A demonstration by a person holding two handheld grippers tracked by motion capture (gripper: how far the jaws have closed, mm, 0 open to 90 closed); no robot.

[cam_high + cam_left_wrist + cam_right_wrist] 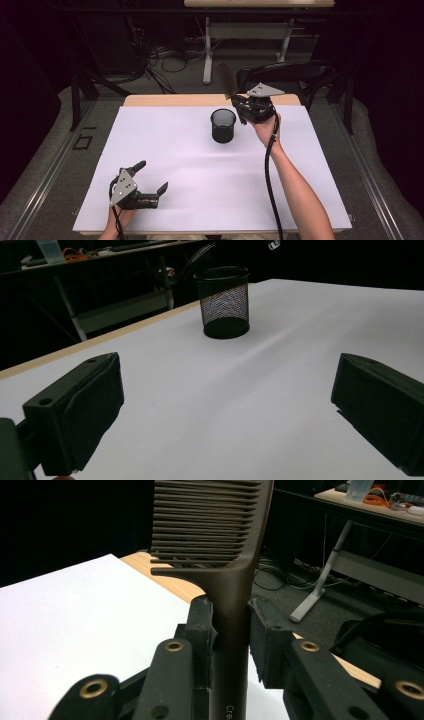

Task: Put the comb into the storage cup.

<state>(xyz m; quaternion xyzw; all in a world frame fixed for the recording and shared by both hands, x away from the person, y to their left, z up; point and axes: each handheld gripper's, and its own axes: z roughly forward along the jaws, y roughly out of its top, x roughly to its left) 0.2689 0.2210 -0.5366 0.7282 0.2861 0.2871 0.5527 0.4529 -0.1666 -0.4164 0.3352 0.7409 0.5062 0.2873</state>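
High view, counts first: one white table [165, 165], one black mesh cup [223, 125], one dark comb [226, 79], two grippers, two forearms coming in from 6 o'clock. One right gripper [242, 107] sits just off the cup at its 3 o'clock, held up near the table's far edge, jaws pinched on the comb's handle; the toothed end sticks up and out toward 11 o'clock from the gripper body, above and beyond the cup's rim. Comb is not in the cup; whether it touches the rim cannot be told. One grey three-cornered plate rides on top of each gripper, two in all. One black cable runs down along the right forearm toward 6 o'clock. One left gripper [151, 176] rests low at about 7 o'clock of the table, well apart from the cup, jaws spread wide, nothing between them. Right gripper view: comb [231, 580] stands upright between the two pads [202, 630], both pressed against the handle, teeth facing 9 o'clock, some small lettering on the handle at the bottom, too cut off to read. Left gripper view: two black jaws wide apart over bare white table [240, 405], one mesh cup [223, 302] upright at 12 o'clock, well ahead, standing near the wooden far edge. One black chair [295, 75] stands behind the table at about 1 o'clock.
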